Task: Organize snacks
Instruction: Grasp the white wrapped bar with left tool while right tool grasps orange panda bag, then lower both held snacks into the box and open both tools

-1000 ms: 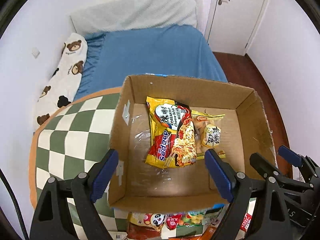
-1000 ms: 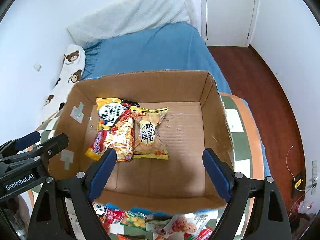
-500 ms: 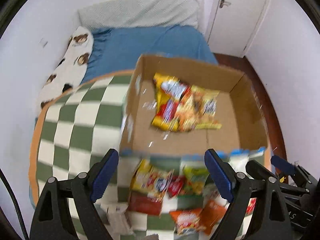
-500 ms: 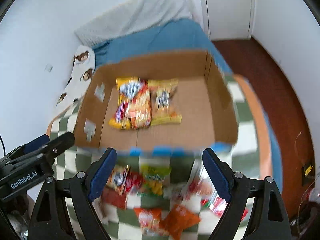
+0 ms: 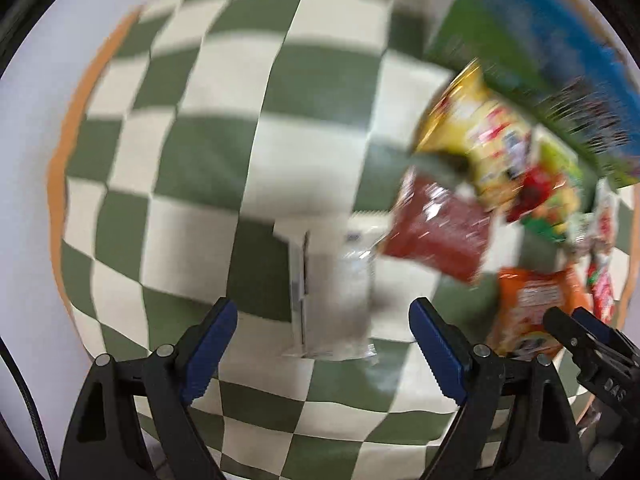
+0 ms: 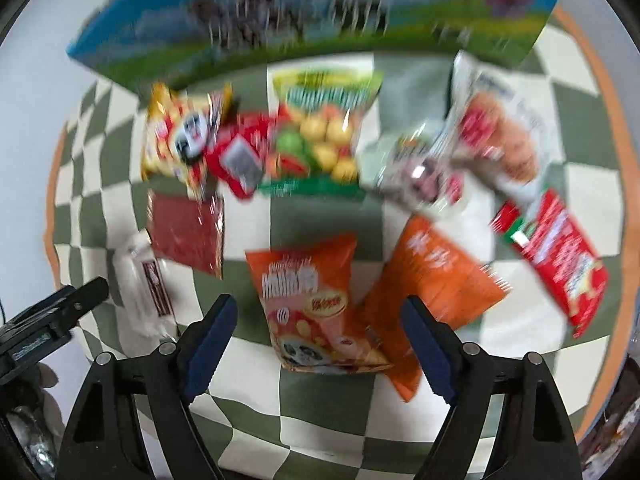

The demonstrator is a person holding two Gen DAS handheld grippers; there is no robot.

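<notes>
Many snack packets lie scattered on the green-and-cream checked tabletop (image 6: 320, 432), below a blue-and-green printed box (image 6: 304, 16). Right hand-held gripper (image 6: 316, 340) straddles an orange chip bag (image 6: 308, 300), jaws closing, not pressing it. Left hand-held gripper (image 5: 322, 344) is spread wide over a clear-wrapped white packet (image 5: 340, 300). Motion blur smears every label; right-edge packets are cut off.
</notes>
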